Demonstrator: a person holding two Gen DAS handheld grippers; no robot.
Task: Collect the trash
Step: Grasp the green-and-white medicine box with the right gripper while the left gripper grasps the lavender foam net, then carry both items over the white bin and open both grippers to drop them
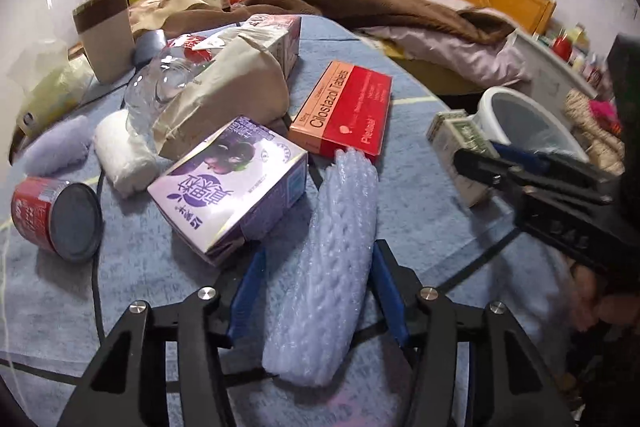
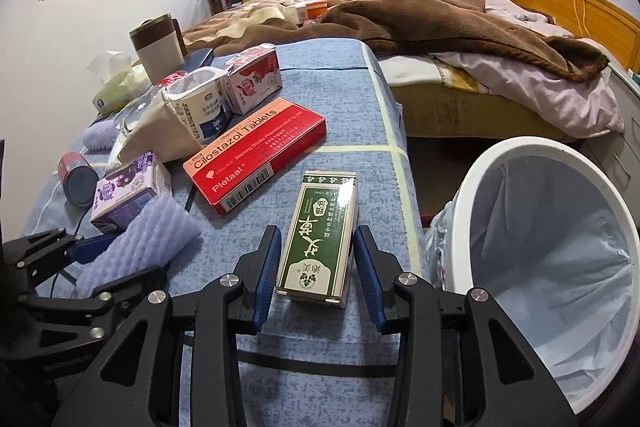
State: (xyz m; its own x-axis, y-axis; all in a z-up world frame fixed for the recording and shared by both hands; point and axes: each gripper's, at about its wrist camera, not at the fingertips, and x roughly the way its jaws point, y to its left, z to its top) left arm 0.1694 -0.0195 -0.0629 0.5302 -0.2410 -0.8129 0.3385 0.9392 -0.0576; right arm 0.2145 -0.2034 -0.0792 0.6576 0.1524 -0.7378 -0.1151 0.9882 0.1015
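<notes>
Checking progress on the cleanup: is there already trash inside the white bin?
No, the white bin holds only its clear liner bag in the right wrist view.

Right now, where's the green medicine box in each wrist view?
Left wrist: green medicine box far right at mid-height, seen end-on between the right tool's pads, in front of the white bin.
Right wrist: bottom centre, top face up, between the blue pads.
Shared landmark: red Cilostazol Tablets box, just left of it in both views.
</notes>
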